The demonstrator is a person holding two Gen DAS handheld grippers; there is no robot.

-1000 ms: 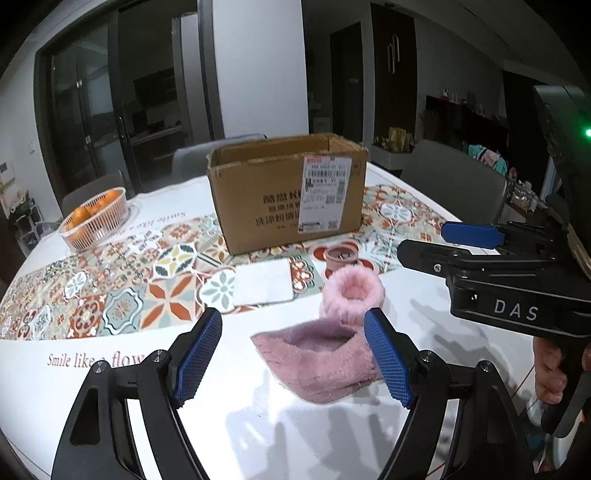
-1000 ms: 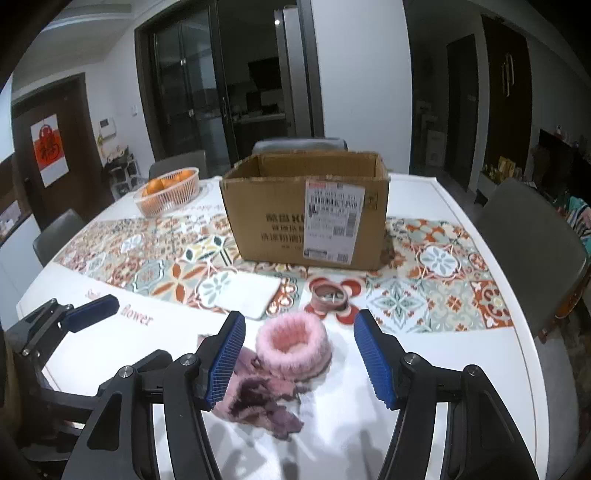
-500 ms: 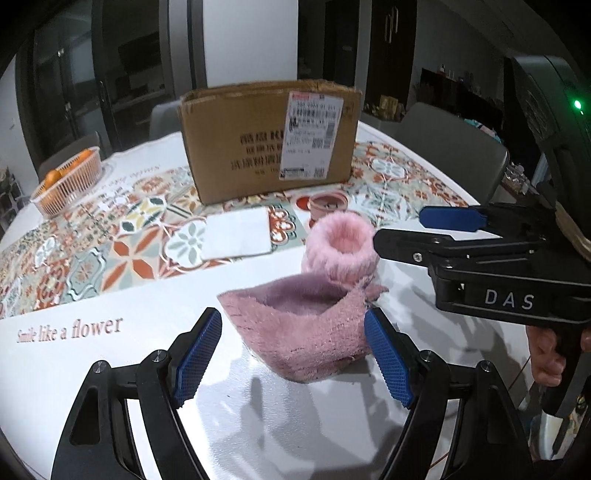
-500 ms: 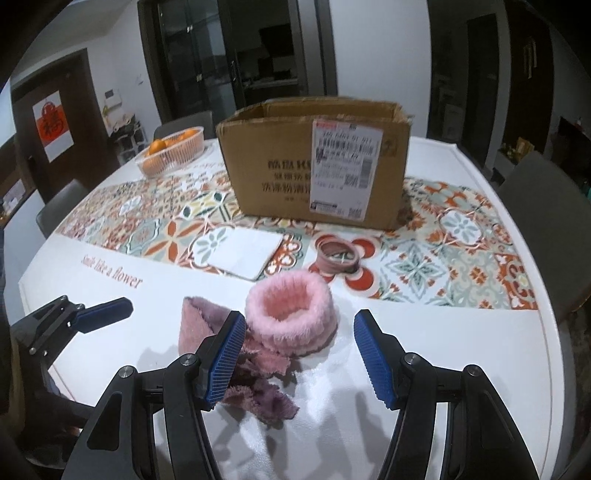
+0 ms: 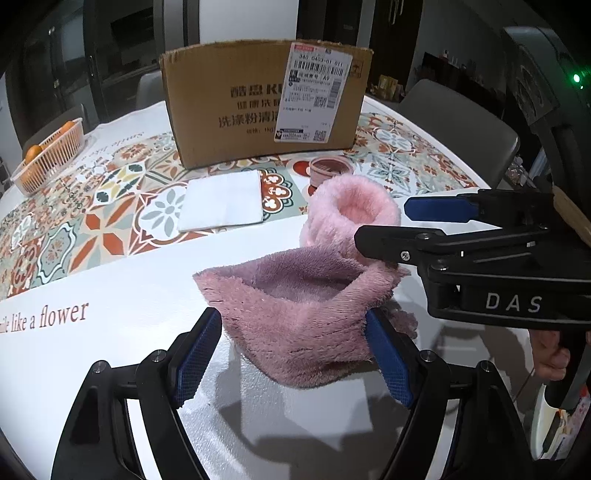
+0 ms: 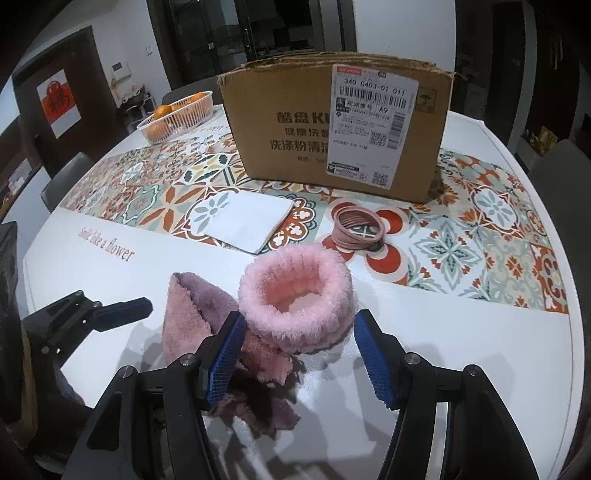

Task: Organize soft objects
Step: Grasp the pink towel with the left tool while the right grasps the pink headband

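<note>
A white tabletop [image 6: 461, 350] carries a band of patterned tiles across its middle and the printed words "like a flower". A basket of oranges [image 6: 177, 116] sits at its far left edge. Grey chairs [image 5: 458, 122] stand around it, with dark glass doors [image 6: 258, 29] behind and a red paper decoration [image 6: 59, 101] on the left wall.

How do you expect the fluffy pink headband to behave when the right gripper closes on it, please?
The fluffy pink headband looks plush, so it will probably squash between the right gripper pads. It stands as an open ring, so it may collapse. It touches the mauve towel, which might drag along.
</note>
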